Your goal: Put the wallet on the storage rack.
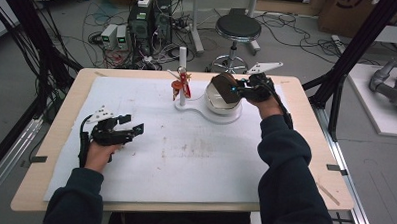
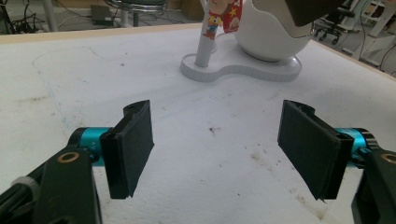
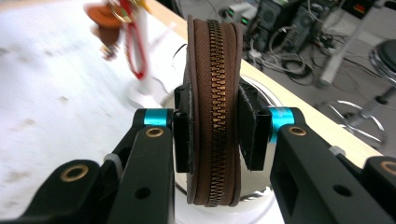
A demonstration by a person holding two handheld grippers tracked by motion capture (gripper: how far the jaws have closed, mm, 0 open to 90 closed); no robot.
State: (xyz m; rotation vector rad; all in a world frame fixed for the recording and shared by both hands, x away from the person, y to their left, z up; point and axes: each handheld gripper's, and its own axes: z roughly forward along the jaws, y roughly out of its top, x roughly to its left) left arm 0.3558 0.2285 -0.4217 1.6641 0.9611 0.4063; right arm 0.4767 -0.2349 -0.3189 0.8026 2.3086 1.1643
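Observation:
A brown zippered pouch [image 3: 212,93] stands on edge between the jaws of my right gripper [image 3: 215,126], which is shut on it. In the high view the pouch [image 1: 223,87] hangs just over a white egg-shaped bowl [image 1: 217,103] at the back of the table, held by that right gripper [image 1: 237,89]. The bowl [image 2: 271,32] shares a white base with a thin post [image 1: 182,74] that carries a red and orange charm [image 1: 181,85]. My left gripper [image 1: 132,126] rests low at the left, open, its pads [image 2: 133,144] wide apart over bare mat.
A stained white mat [image 1: 185,151] covers the wooden table [image 1: 305,146]. Beyond the far edge stand a black stool [image 1: 238,28], computer towers [image 1: 149,20] and loose cables. Black frame posts [image 1: 353,52] rise at the right.

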